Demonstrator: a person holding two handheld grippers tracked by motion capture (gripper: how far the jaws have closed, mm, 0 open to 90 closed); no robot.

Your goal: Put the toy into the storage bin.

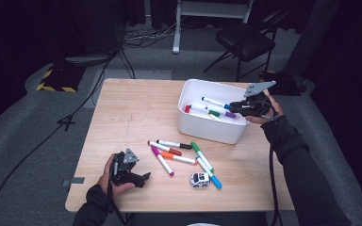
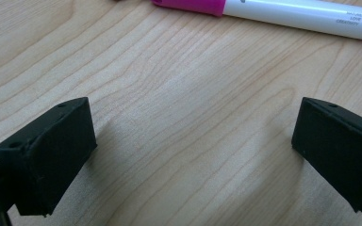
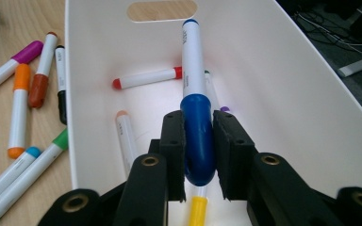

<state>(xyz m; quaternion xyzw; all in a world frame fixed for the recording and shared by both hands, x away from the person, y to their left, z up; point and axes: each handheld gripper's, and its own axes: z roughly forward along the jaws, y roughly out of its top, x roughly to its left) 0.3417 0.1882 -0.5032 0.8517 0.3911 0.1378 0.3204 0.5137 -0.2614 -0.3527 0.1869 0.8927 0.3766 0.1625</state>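
On the table (image 1: 122, 108) outside the bin lie six markers: a magenta-capped one (image 1: 162, 160), a red-brown one (image 1: 165, 148), a black one (image 1: 174, 144), an orange one (image 1: 178, 157), a green one (image 1: 202, 156) and a light-blue one (image 1: 209, 173). One small white toy car (image 1: 200, 179) stands just beside the light-blue marker. There is one white bin (image 1: 195, 128) at the far right part of the table.

Inside the bin, the right gripper view shows a red-ended marker (image 3: 147, 77) lying across the floor, an orange-tipped one (image 3: 126, 136) near the left wall, and a yellow one (image 3: 198, 211) under the jaws. A green tip and a purple tip also appear behind the held marker, so the bin has perhaps five loose markers, but the count is not sure because some are hidden.

The right gripper (image 3: 199, 141) is above the bin, and its jaws are closed narrow on the blue cap of the blue marker (image 3: 193, 66). This marker sits between the two pads, and its white body points away from the jaws toward the far wall with the handle slot.

The left gripper (image 2: 188, 155) rests low over the bare wood near the front left of the table, jaws wide apart with nothing between them; the magenta-capped marker lies well beyond their tips
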